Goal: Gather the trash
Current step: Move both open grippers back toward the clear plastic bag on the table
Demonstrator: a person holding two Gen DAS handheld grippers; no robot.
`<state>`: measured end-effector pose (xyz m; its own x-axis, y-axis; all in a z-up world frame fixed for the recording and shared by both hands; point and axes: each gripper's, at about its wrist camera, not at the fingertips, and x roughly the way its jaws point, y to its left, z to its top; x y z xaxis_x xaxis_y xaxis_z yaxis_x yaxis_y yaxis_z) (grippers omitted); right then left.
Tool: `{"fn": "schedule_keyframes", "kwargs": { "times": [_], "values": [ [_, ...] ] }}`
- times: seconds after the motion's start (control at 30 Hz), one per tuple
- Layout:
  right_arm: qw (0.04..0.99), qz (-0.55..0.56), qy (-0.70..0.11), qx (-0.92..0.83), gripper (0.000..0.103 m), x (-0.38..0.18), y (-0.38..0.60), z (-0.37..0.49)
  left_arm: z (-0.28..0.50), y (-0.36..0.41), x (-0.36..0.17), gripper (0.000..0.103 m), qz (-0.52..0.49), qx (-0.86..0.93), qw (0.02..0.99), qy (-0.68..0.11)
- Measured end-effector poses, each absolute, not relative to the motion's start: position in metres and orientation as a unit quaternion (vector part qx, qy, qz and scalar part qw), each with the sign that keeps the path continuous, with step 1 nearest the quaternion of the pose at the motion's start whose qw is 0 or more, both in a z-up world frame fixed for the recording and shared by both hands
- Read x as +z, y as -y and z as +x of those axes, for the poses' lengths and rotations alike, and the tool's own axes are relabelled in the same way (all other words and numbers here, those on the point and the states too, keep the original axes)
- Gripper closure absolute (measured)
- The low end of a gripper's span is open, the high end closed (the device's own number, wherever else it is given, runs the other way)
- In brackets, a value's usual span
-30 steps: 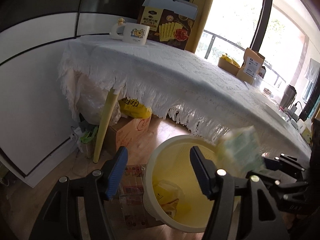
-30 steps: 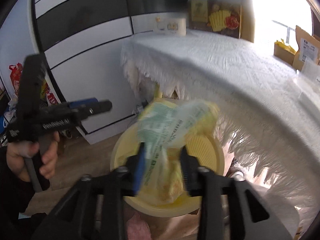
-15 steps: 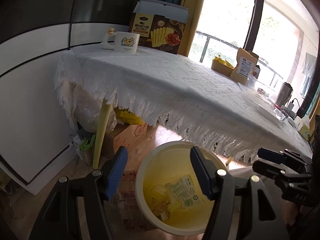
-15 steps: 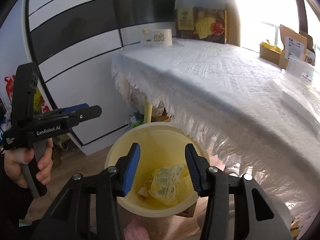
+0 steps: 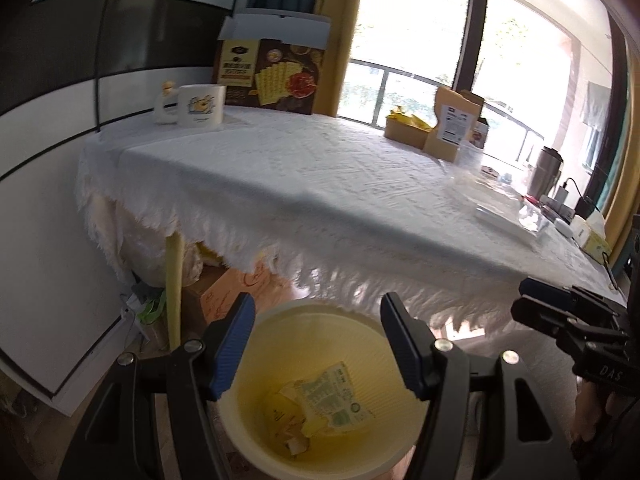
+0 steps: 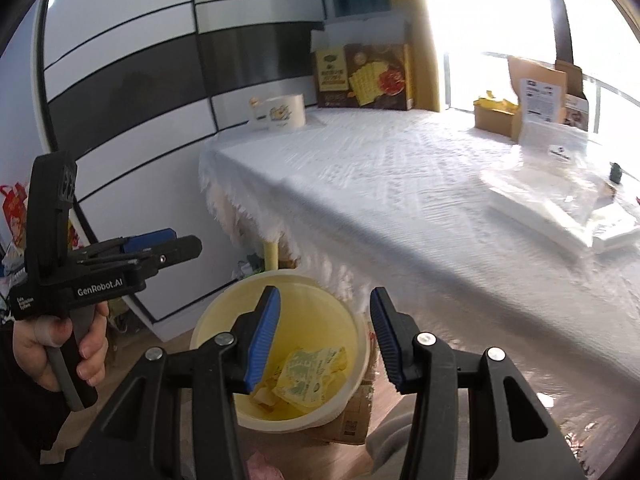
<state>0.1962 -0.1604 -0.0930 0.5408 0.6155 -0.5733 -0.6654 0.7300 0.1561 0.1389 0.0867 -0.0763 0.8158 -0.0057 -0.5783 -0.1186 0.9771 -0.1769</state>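
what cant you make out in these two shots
- Scraps under the green wrapper in the yellow bin: covered in both views.
- Label text on the brown bag: too small, blurred.
- Bin's near rim: behind the left gripper and the right gripper.

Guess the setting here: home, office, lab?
Most likely a home dining area. A table under a fringed white tablecloth carries a cartoon mug and a cracker box, with a yellow trash bin on the floor and balcony windows behind.
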Motion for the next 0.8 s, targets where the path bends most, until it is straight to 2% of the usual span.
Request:
{"fn": "schedule_keyframes", "kwargs": {
  "times": [0.8],
  "values": [
    [0.915, 0.049, -0.267, 0.298, 0.059, -0.09, 0.297, 0.223, 0.233, 0.036, -0.046, 0.037, -0.048, -0.069, 0.955, -0.286]
  ]
}}
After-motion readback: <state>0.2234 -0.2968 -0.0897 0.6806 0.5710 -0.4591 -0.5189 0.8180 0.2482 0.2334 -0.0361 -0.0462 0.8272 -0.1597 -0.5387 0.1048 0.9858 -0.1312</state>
